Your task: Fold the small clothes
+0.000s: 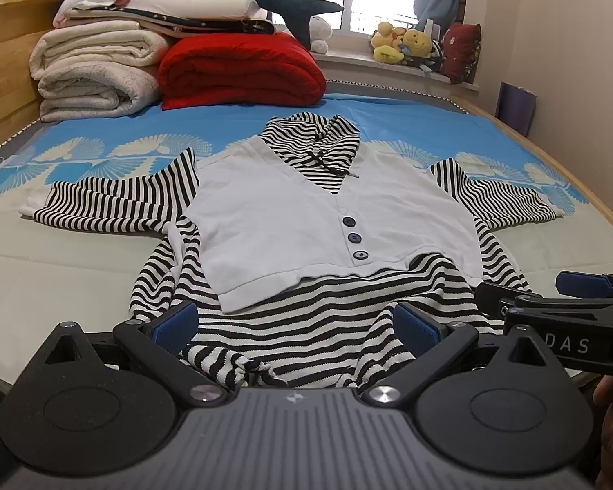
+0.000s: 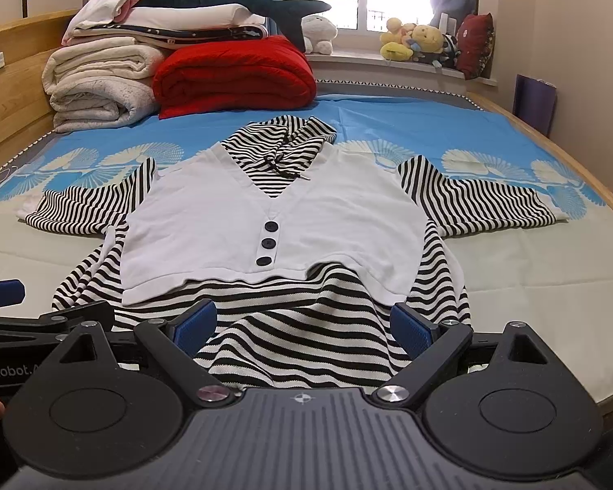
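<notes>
— Garments? 
— One striped hooded top (image 1: 335, 326) with white vest front, three dark buttons (image 1: 354, 237), flat on the bed (image 1: 61, 269).
— Claws? 
— Two: left claw (image 1: 296, 324), right claw (image 2: 304, 322), both released, at the hem.

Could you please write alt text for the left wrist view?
A black-and-white striped hooded top with a white buttoned front panel lies spread flat on a blue-patterned bed. The open left hand-held gripper hovers at its hem, with folded blankets behind.
</notes>
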A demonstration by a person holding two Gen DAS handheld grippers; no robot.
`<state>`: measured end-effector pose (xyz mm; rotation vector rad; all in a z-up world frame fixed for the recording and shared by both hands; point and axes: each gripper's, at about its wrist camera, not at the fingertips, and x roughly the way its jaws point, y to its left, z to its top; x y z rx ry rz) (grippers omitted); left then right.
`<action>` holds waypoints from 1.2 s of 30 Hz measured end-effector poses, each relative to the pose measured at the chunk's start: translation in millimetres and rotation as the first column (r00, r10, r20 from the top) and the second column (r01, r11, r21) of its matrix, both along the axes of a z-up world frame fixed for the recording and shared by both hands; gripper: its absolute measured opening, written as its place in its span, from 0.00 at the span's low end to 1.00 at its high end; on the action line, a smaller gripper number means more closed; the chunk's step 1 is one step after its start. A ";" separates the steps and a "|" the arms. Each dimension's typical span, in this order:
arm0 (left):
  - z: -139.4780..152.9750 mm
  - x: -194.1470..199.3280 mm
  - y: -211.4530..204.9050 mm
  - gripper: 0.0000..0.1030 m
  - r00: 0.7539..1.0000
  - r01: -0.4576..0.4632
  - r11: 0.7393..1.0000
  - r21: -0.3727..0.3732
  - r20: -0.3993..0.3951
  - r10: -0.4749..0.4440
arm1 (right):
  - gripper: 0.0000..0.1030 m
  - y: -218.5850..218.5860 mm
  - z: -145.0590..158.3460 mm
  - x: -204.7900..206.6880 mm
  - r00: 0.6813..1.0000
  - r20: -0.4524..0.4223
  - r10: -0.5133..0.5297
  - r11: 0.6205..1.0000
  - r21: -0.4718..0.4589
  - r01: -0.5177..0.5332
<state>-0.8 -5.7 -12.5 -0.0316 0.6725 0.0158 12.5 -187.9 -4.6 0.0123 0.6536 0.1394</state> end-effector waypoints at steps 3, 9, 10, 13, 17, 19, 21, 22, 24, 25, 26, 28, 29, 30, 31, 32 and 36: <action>2.1 0.4 1.4 0.99 1.000 0.002 1.000 -0.001 0.000 -0.002 | 0.90 0.5 0.0 0.0 1.000 0.001 0.000 1.000 0.001 0.000; 5.8 -0.6 4.2 0.99 1.000 0.002 1.000 -0.001 0.000 -0.002 | 0.90 -0.6 0.0 0.9 1.000 0.003 -0.003 1.000 0.000 0.003; 5.5 -0.7 4.0 0.99 1.000 0.002 1.000 0.000 0.000 -0.002 | 0.90 -1.2 -0.3 1.6 1.000 0.003 -0.004 1.000 0.000 0.004; 3.8 -0.3 4.2 0.99 1.000 0.003 1.000 0.002 -0.001 -0.003 | 0.90 2.3 0.7 0.5 1.000 0.005 -0.008 1.000 -0.008 0.008; 5.2 -1.0 2.8 0.99 1.000 0.003 1.000 0.003 -0.002 -0.003 | 0.90 1.6 -0.1 0.6 1.000 -0.006 -0.008 1.000 -0.016 0.008; 4.3 -3.0 3.2 0.99 1.000 0.003 1.000 0.004 -0.002 -0.003 | 0.90 1.4 -0.4 0.7 1.000 -0.011 -0.007 1.000 -0.015 0.007; 7.1 0.2 1.6 0.99 1.000 0.000 1.000 0.005 -0.003 0.000 | 0.90 1.9 -0.9 0.0 1.000 -0.015 -0.009 1.000 -0.011 0.008; 7.1 0.6 1.2 0.99 1.000 0.000 1.000 0.005 -0.003 0.000 | 0.89 1.5 -1.3 -0.2 1.000 -0.015 -0.009 1.000 -0.005 0.009; 7.5 0.6 1.7 0.99 1.000 0.000 1.000 0.004 -0.003 0.000 | 0.90 0.7 -2.2 -0.2 1.000 -0.012 -0.010 1.000 0.008 0.010; 8.1 0.6 1.1 0.99 1.000 0.000 1.000 0.006 -0.001 0.000 | 0.90 0.3 -2.4 -0.2 1.000 -0.013 -0.011 1.000 0.012 0.011; 8.5 0.6 0.5 0.99 1.000 0.001 1.000 0.011 0.000 -0.001 | 0.90 0.3 -2.4 0.1 1.000 -0.024 -0.011 1.000 0.011 0.011; 9.5 0.7 0.3 0.99 1.000 0.006 1.000 0.019 0.004 -0.006 | 0.90 0.9 -2.3 1.8 0.998 -0.064 -0.010 1.000 0.016 0.011; 10.7 1.1 0.3 0.99 1.000 0.005 1.000 0.031 0.006 -0.005 | 0.90 0.8 -2.4 1.8 0.998 -0.063 -0.010 1.000 0.015 0.011; 11.5 2.5 1.3 0.99 1.000 -0.002 0.999 0.036 0.010 0.002 | 0.90 0.7 -2.0 2.0 0.998 -0.068 -0.014 1.000 0.008 0.015; 12.1 5.3 4.1 0.99 1.000 -0.011 0.999 0.039 0.008 0.011 | 0.90 -0.3 -1.8 3.5 0.997 -0.070 -0.023 1.000 0.012 0.024; 11.8 8.9 7.9 0.99 1.000 -0.027 0.998 0.051 -0.002 0.028 | 0.90 -2.8 -1.7 4.8 0.997 -0.064 -0.043 0.999 0.004 0.044; 0.3 36.5 32.2 0.99 0.988 -0.131 0.989 0.072 -0.073 0.136 | 0.87 -24.9 -10.9 18.8 0.984 -0.070 -0.162 0.986 0.012 0.163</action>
